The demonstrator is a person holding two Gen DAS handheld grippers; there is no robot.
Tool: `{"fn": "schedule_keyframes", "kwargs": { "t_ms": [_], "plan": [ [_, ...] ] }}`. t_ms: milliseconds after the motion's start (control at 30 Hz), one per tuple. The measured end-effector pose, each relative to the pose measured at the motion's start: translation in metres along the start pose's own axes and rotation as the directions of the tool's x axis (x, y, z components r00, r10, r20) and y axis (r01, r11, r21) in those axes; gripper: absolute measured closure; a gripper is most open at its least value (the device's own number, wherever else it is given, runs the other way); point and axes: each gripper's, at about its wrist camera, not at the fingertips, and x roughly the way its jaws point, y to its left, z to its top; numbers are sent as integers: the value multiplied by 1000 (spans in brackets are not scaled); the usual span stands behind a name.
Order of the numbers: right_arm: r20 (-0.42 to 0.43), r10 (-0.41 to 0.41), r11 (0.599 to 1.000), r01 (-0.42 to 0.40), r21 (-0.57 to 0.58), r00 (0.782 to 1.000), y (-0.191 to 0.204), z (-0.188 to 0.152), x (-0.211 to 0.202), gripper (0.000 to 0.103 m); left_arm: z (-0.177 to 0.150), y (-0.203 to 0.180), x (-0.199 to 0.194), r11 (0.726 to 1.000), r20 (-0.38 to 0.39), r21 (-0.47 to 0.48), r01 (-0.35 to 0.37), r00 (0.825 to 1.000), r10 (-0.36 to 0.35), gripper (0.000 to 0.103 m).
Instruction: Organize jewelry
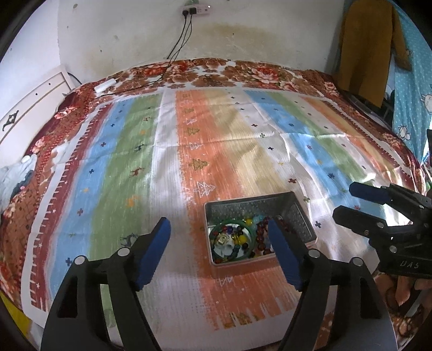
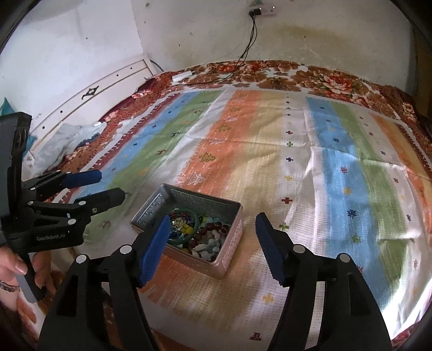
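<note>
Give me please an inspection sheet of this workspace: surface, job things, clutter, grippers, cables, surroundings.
Surface: striped cloth spread over a floral bedcover.
Job's things: open metal tin on the cloth, holding a green bangle, dark red beads, mixed coloured beads and pale stones. No lid seen.
Clutter: crumpled pale fabric at the bed's edge; small white item near the wall.
Grippers: left gripper open, nothing between the jaws; right gripper open, nothing between the jaws; both near the tin.
Cables: black cables run from the wall socket strip down onto the bed.
Surroundings: white wall, white headboard, hanging mustard garment.
</note>
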Motion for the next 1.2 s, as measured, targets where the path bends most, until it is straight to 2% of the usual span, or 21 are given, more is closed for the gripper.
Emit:
{"fn": "schedule_keyframes", "kwargs": {
  "t_ms": [200, 333, 500, 633, 867, 967, 1067, 1200],
  "plan": [
    [10, -8, 1000, 8, -3, 1000, -2, -10, -7, 28, -6, 1, -5, 1000, 9, -15, 23, 1000, -23, 21],
    [26, -26, 1000, 27, -4, 999, -1, -18, -14, 18, -12, -2, -9, 1000, 21, -16, 13, 1000, -13, 14],
    [62, -25, 1000, 25, 3, 998, -1, -24, -25, 13, -18, -5, -17, 1000, 52, -18, 5, 999, -4, 6],
    [87, -43, 999, 44, -7, 995, 1, -31, -32, 8, -23, -9, -20, 1000, 64, 3, 7, 998, -7, 6],
    [130, -75, 997, 75, 5, 989, -2, -35, -40, 7, -29, -15, -29, 999, 110, 25, -22, 994, 19, 6],
    [127, -82, 997, 83, -4, 988, -1, -35, -37, 7, -30, -18, -36, 999, 142, 41, -12, 990, 6, 6],
    [116, -85, 996, 85, 2, 990, -2, -35, -32, 7, -33, -24, -40, 997, 165, 79, -6, 986, -7, 6],
    [131, -82, 997, 81, 19, 988, -6, -36, -35, 7, -36, -33, -42, 992, 192, 122, -36, 981, 12, 6]
  ]
}}
